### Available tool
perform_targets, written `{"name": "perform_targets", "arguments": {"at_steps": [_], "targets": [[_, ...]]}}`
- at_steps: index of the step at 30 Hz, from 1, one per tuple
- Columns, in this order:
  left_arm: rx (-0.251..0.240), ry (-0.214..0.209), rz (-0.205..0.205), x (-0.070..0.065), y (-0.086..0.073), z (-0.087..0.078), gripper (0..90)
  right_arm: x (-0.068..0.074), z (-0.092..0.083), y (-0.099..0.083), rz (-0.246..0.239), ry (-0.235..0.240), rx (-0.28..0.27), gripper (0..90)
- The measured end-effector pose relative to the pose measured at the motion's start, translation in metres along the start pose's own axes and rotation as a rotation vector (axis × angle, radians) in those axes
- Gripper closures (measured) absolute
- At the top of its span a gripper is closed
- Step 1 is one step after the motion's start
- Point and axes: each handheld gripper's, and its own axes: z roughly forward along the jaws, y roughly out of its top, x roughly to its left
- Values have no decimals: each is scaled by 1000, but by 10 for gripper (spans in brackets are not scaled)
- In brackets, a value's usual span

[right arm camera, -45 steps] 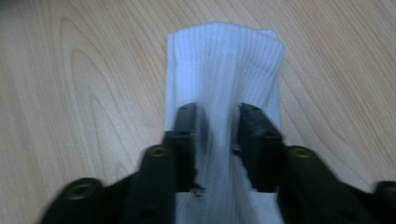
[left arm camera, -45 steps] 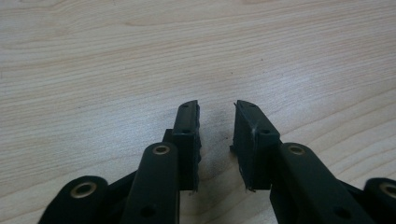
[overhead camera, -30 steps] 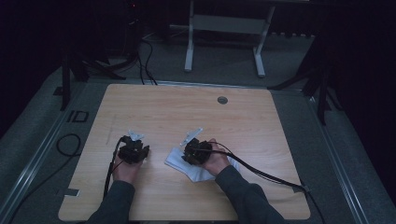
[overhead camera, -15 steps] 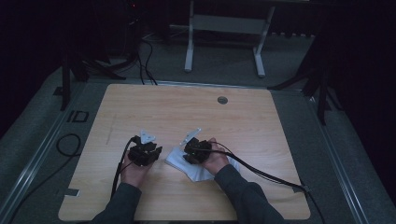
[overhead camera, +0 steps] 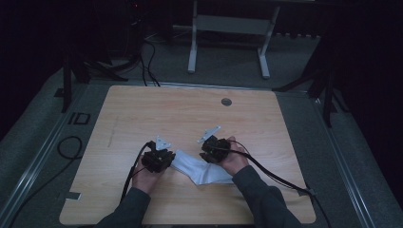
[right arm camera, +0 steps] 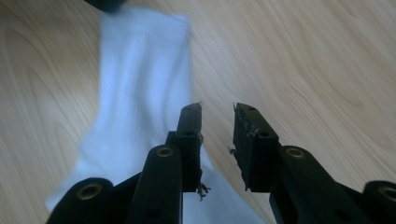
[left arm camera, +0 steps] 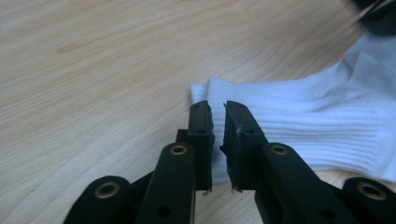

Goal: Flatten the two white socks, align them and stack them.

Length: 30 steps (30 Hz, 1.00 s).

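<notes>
While both of the person's forearms come in from the near edge of the wooden table (overhead camera: pixel 142 114), a white sock (overhead camera: pixel 202 168) lies flat on the near half of the tabletop between the two hand-held grippers. Seen from the high view, the left gripper (overhead camera: pixel 158 159) sits at the sock's left end and the right gripper (overhead camera: pixel 215 148) at its upper right side, each with a grey three-cornered plate on top and a black cable (overhead camera: pixel 280 178) trailing back toward the person. Through the left gripper view, the left gripper (left arm camera: pixel 217 114) has its jaws drawn close with only a narrow slit between them, and the ribbed cuff of the sock (left arm camera: pixel 299 121) lies right at the tips; whether cloth is pinched in that slit cannot be told (the ribbing does show through the gap lower down). Looking along the right gripper (right arm camera: pixel 217 116) in its own view, the jaws stand plainly apart with bare wood visible between them, the left jaw over the edge of the sock (right arm camera: pixel 135 107) and the right jaw over the table beside it. A small round grommet (overhead camera: pixel 226 101) is set in the far part of the tabletop, well apart from the sock.
</notes>
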Motion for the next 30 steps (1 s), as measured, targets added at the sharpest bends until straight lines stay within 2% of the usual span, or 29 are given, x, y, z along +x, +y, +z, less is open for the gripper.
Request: {"name": "perform_targets", "arguments": {"at_steps": [6, 10, 17, 21, 23, 26, 28, 30], "targets": [[27, 5, 14, -3, -3, 8, 834, -19, -24, -31, 83, -38, 10, 701], [33, 7, 20, -3, -3, 9, 835, -27, -32, -51, 128, -53, 21, 674], [36, 12, 27, -4, -4, 10, 836, -37, -26, -78, 223, -67, 76, 627], [37, 18, 33, -5, -4, 10, 841, -40, -20, -82, 251, -18, 96, 619], [40, 21, 36, -6, -5, 10, 846, -41, -19, -83, 261, 3, 102, 646], [41, 23, 36, -6, -5, 10, 854, -40, -19, -84, 253, 18, 109, 789], [42, 25, 32, -6, -5, 10, 857, -38, -21, -85, 239, 8, 105, 877], [42, 27, 32, -6, -5, 10, 860, -36, -25, -85, 232, -3, 93, 884]]}}
